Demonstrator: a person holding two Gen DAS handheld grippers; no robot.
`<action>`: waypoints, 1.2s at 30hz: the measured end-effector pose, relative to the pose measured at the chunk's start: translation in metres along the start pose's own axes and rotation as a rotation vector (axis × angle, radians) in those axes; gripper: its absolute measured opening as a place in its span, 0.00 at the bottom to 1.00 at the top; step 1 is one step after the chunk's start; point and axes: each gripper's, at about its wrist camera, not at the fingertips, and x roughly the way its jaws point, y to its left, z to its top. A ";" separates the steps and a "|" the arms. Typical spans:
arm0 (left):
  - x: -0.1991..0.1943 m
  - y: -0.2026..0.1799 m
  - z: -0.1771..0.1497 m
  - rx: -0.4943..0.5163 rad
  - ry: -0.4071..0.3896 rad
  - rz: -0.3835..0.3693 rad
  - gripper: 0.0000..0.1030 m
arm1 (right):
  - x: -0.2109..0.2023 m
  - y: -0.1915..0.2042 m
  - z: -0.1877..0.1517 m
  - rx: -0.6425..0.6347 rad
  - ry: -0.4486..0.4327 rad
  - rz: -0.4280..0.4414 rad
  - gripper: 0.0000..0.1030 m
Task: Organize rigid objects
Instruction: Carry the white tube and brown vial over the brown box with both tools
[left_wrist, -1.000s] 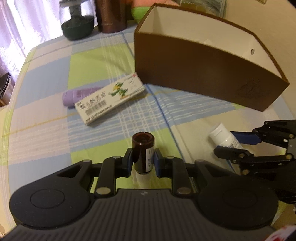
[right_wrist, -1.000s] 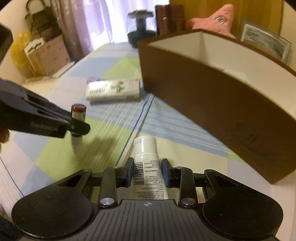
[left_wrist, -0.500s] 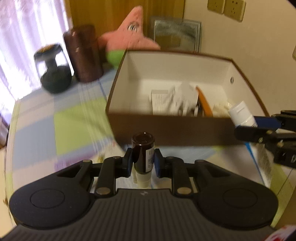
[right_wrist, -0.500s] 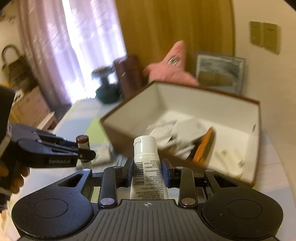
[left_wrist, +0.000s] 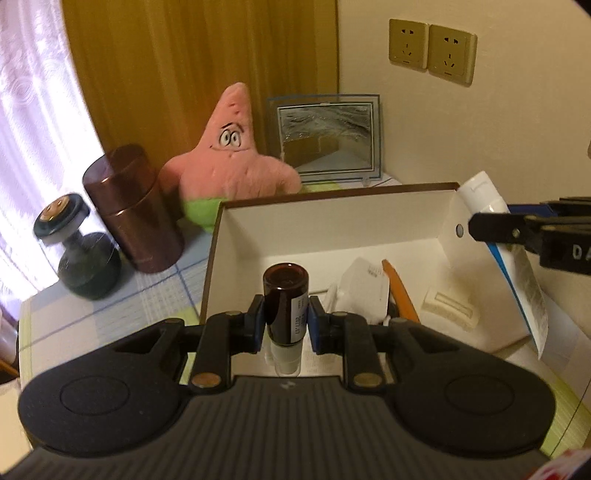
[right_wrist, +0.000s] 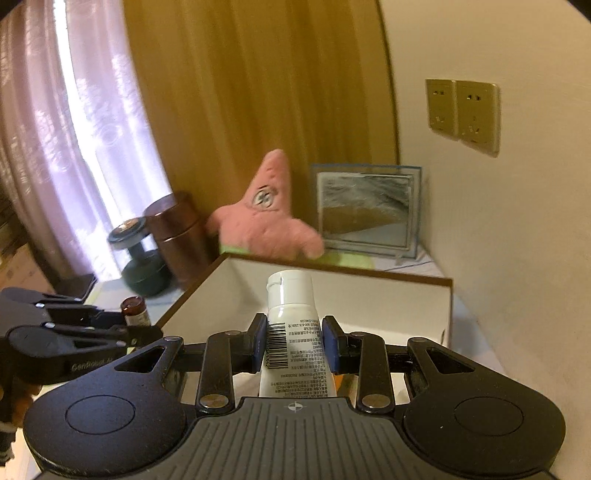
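A: Count what is up there.

B: Two grippers, each with one thing. The left gripper is clamped on one small brown glass bottle, round, with a white label. The right gripper squeezes one white plastic tube, smooth, barcode showing. One brown cardboard box with a white inside lies below them.

A: And a second ago?

B: Both were low over the checked cloth, the box seen from its side. Now both have risen and the bottle hangs over the open box, the tube at its right edge.

A: Behind it?

B: One pink plush starfish, one coppery metal canister, one dark dumbbell, one glass-framed picture, two brass-coloured wall sockets.
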 end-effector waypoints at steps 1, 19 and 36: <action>0.004 -0.001 0.003 0.006 0.001 -0.002 0.19 | 0.004 -0.003 0.003 0.005 0.001 -0.010 0.28; 0.092 -0.005 0.030 0.064 0.076 -0.024 0.19 | 0.089 -0.046 -0.003 0.072 0.144 -0.174 0.28; 0.121 0.006 0.024 0.056 0.120 -0.026 0.19 | 0.108 -0.059 -0.005 0.081 0.165 -0.191 0.33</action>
